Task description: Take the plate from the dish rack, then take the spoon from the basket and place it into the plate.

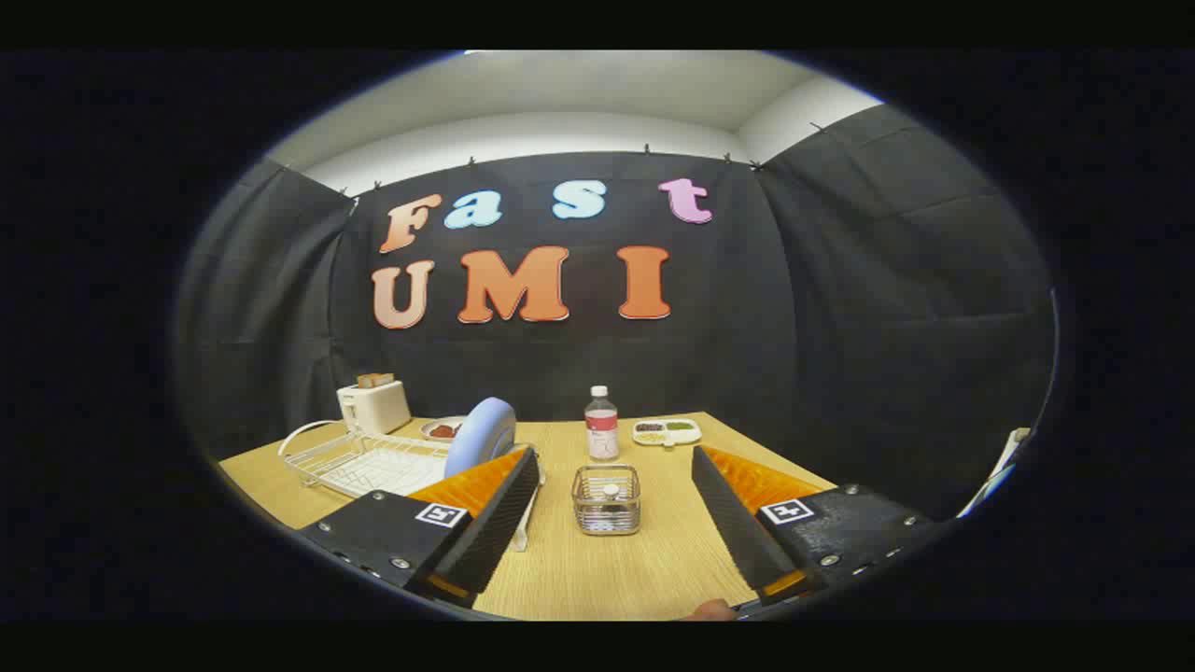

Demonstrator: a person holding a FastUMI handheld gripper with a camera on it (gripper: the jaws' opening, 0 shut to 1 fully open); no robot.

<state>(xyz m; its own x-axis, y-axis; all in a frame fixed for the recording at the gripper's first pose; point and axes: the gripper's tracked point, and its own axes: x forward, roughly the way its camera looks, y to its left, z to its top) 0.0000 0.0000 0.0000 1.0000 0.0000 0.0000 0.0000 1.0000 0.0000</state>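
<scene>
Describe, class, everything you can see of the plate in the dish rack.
The plate is pale blue, round and smooth, with a glazed look. It stands on edge, upright, at the end of the white wire dish rack nearest the gripper, its face turned partly toward the camera. Its lower edge is hidden behind one finger, so its seat in the rack cannot be seen. The gripper is open, jaws spread wide, holding nothing, and the plate is not gripped.

Your gripper (611,485) hung with jaws wide apart; basket (607,500) sat between them, plate (481,436) upright in rack (359,462).
</scene>
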